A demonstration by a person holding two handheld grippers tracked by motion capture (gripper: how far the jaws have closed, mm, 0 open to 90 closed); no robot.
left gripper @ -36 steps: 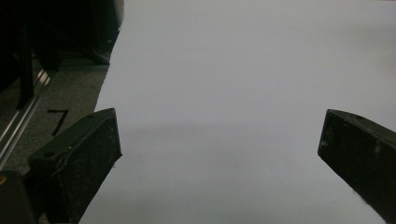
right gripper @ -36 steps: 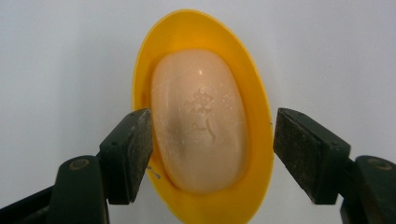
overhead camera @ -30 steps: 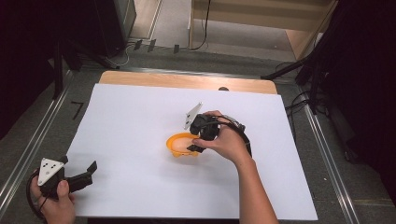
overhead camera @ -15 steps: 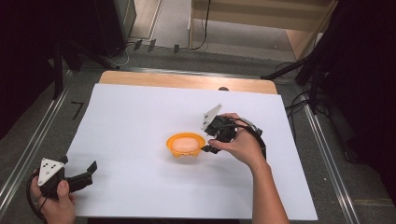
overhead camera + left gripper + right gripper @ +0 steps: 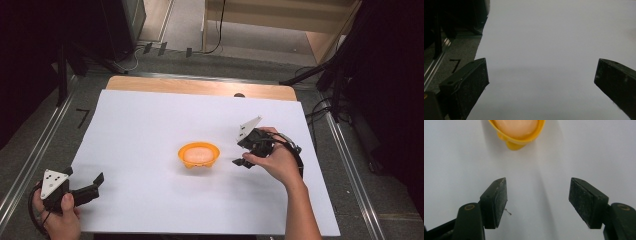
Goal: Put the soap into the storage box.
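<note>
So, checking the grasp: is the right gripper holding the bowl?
No, the open right gripper sits apart from the bowl.

I see a glossy orange plastic bowl (image 5: 199,155) on matt white paper (image 5: 140,130) over a wooden tabletop (image 5: 200,87).
</note>
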